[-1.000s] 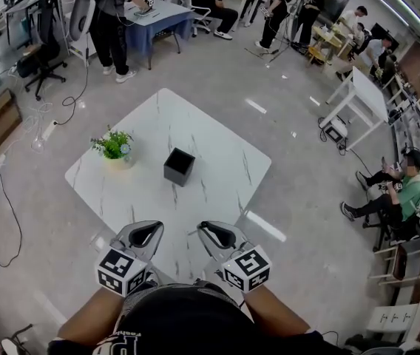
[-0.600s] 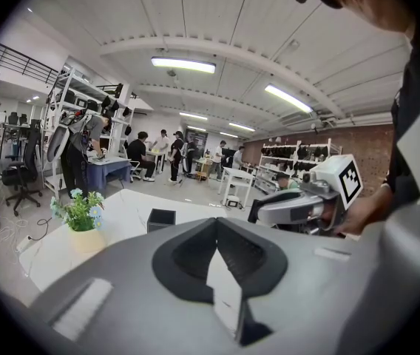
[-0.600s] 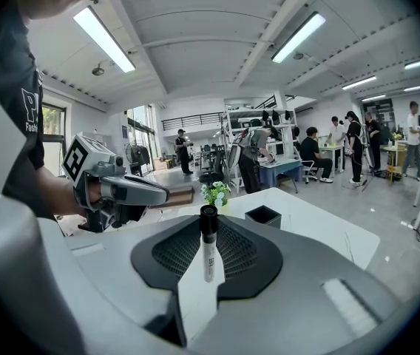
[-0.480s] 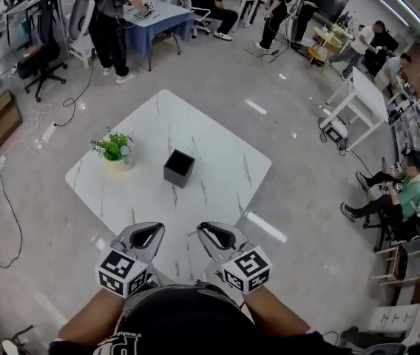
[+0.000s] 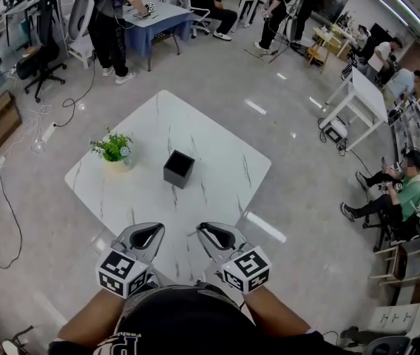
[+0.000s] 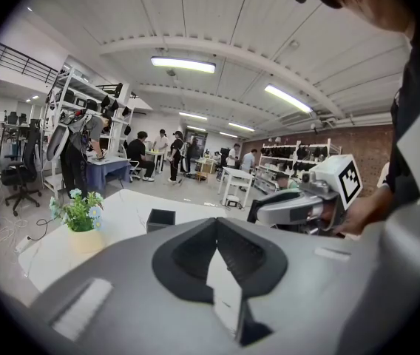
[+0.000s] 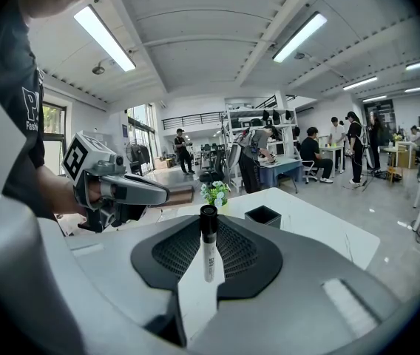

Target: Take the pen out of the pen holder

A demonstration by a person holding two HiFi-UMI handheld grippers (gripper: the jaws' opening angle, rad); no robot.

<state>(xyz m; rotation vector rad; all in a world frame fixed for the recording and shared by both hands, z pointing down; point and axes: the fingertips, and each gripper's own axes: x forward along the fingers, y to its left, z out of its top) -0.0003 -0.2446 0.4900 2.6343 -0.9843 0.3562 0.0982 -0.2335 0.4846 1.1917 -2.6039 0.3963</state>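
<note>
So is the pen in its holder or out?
Out. The right gripper is shut on the pen, apart from the pen holder on the table.

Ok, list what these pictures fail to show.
Pen holder inside: head view, too dark and small; gripper views, its own walls hide it.
Pen print: right gripper view, too small.
Pen in head view: hidden by the right hand-held gripper.

Head view steeply down onto the table (image 5: 195,124); both gripper views low, toward its pen holder (image 5: 179,167).
</note>
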